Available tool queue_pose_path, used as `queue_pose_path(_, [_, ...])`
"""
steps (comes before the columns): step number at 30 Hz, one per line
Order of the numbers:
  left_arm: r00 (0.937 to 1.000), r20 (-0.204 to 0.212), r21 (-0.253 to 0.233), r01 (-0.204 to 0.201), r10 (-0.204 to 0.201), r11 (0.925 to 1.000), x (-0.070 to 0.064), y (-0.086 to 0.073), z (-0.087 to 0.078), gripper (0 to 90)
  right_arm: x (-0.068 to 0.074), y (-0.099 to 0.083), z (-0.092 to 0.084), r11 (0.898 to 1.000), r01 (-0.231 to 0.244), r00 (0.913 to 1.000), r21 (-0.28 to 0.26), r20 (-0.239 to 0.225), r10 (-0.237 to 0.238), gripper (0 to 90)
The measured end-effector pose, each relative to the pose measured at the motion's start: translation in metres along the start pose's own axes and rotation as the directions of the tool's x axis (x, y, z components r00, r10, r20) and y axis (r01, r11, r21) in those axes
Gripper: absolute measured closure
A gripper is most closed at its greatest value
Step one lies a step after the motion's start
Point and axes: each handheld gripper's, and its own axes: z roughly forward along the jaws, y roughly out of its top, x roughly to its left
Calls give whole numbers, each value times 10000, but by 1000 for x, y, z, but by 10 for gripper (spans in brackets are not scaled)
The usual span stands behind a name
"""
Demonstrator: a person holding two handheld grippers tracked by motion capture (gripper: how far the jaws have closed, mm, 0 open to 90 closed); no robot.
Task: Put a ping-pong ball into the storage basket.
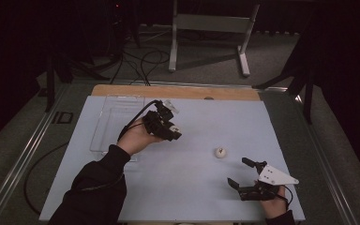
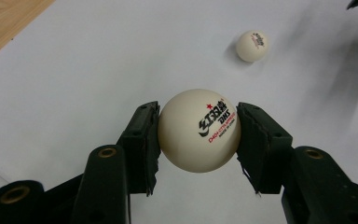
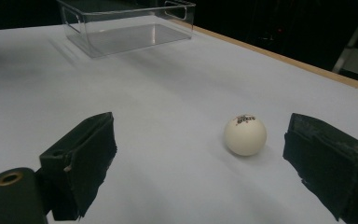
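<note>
My left gripper (image 2: 198,133) is shut on a white table-tennis ball (image 2: 199,129) with black and red print, both pads pressing its sides above the white table. In the high view the left gripper (image 1: 166,125) hangs over the table's middle left, beside the clear bin. A second white ball (image 1: 221,152) lies on the table right of centre, the same ball (image 2: 252,45) lying farther off in the left gripper view. My right gripper (image 1: 240,172) rests near the front right, open, with that ball (image 3: 244,135) just ahead between its spread pads, untouched.
A clear plastic bin (image 1: 115,123) stands on the white table (image 1: 197,187) at the left, seen empty (image 3: 126,28) in the right gripper view. A wooden strip (image 1: 178,91) runs along the table's far edge. Beyond are a grey stand and cables on the floor.
</note>
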Motion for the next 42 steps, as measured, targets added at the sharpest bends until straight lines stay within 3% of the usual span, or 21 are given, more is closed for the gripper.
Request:
queue_pose_path(9, [9998,-191,-336,89,-95,9994,5,-3,-21,524,0,0,0,10000,27,10000,62,63,-27,91])
queue_pose_path(26, [9975,-524,-540,452,-480,9975,20,-16,-52,524,0,0,0,10000,42,10000,12,43,-42,91])
queue_pose_path(42, [9906,-898,-731,963,-1027,9927,38,-41,-85,524,0,0,1,10000,64,10000,63,63,-64,91])
